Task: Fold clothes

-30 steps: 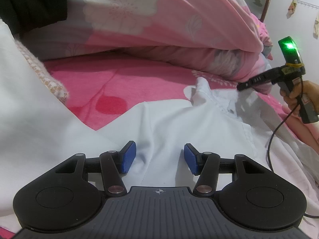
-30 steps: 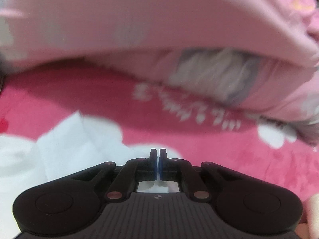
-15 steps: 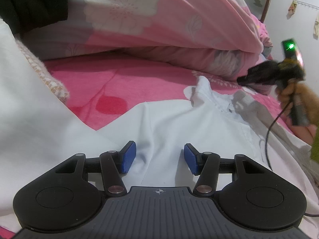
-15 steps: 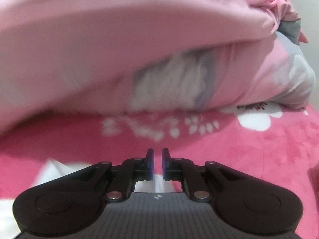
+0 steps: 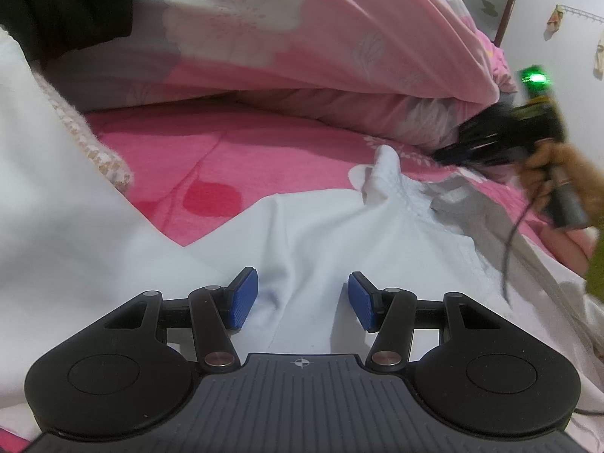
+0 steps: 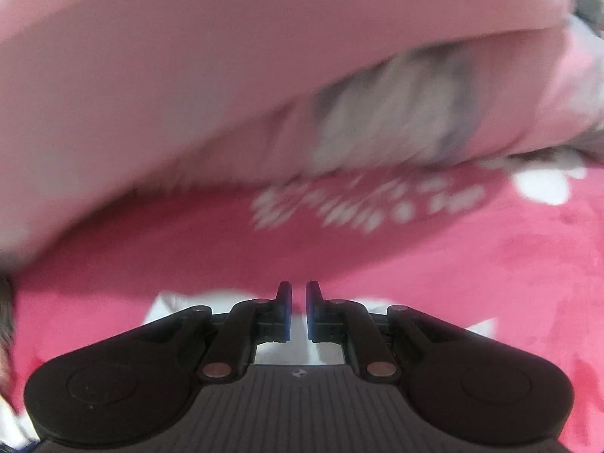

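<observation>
Roughly, everything sits relative to the white shirt (image 5: pixel 339 234), which lies spread on the pink bedsheet (image 5: pixel 211 158), collar end toward the rumpled pink floral duvet (image 5: pixel 302 37) behind it. Flat layout makes sense: a garment has to be smoothed out before any fold, and this one is still wrinkled, with a ridge running down the middle. Judged from that, folding has barely begun.

More white fabric (image 5: pixel 56 207) is heaped just beside the shirt on its left, with a knitted cream edge (image 5: pixel 94 143) showing; probably other laundry waiting.

Left gripper (image 5: pixel 298 300) sits low over the shirt's near portion, angled down, jaws about half spread with the central ridge of cloth between them. Pads don't look pressed on it, so nothing is held. Looks like an anchor position, or ready to pinch.

Right gripper (image 6: pixel 298 311) is near the shirt's collar corner, tilted down, held by a hand (image 5: pixel 547 173) on its handle with a cable trailing over the shirt. In the left wrist view it's motion-blurred; its own view shows a narrow slit between the jaws, no cloth in it, white fabric just underneath. Likely positioning for a grab at the collar or shoulder.
</observation>
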A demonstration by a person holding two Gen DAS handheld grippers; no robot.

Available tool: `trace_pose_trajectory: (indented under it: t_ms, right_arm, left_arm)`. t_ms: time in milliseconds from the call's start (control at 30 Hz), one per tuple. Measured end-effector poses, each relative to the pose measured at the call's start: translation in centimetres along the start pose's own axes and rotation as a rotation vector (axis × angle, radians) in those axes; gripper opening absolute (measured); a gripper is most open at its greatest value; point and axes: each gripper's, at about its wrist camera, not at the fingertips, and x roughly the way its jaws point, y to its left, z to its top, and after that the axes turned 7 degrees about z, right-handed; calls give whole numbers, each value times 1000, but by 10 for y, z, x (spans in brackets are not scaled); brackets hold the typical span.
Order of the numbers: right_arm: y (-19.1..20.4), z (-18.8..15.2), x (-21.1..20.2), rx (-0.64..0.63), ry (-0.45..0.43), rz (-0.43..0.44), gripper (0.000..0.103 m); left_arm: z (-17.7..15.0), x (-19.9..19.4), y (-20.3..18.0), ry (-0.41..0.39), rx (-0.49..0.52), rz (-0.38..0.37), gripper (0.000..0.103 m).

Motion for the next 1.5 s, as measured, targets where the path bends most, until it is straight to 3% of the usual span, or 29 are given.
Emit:
trace_pose_trajectory:
  t_ms: [100,200,300,400,500,600,667,700,733,900,1000,1167,1200,1300,1367,1400,1500]
  right_arm:
    - [-38,5,-39,79,-37,-48,12]
    - [-88,-6,-55,214,-1,-83,35]
    - [-127,-23,-56,361,38,-80,36]
    - [-146,-37,-44,489,55,13,36]
    - [-135,-39,-35,460,52,48,36]
    - [-118,-38,-30,368,58,13,33]
    - [-107,-39,-32,303,61,-19,18]
    - [-102,-39,-33,271,63,-34,3]
    - [-97,-39,-36,241,58,-48,0]
    - [-72,-33,-55,80,-41,-147,0]
    - [-66,-27,-56,33,-56,-187,0]
    - [-83,-25,-43,171,19,-111,3]
    - [-85,-27,-39,194,30,-96,6]
    - [-84,-32,-23,200,62,-90,28]
    - [-78,-34,-19,159,58,-107,29]
    - [-74,-35,-20,132,54,-115,25]
    - [-63,-36,-24,61,32,-145,1]
  left_arm:
    - [0,0,0,1,0,0,53]
    - [0,0,0,1,2,2,53]
    - [0,-1,0,1,2,2,53]
    - [0,-1,1,2,-1,-1,53]
    - [-1,-1,1,2,-2,-1,53]
    - [-1,-1,1,3,-3,-2,53]
    - [-1,-1,1,3,-3,-2,53]
    - [-1,-1,1,3,-4,-2,53]
    - [-1,-1,1,3,-4,-2,53]
    - [0,-1,1,3,-6,-3,53]
    - [0,-1,1,3,-7,-4,53]
    - [0,-1,1,3,-8,-4,53]
    - [0,-1,1,3,-8,-4,53]
    - [0,-1,2,3,-9,-5,53]
    - [0,-1,2,3,-10,-6,53]
    - [0,-1,2,3,-10,-6,53]
    - [0,-1,2,2,-11,-7,53]
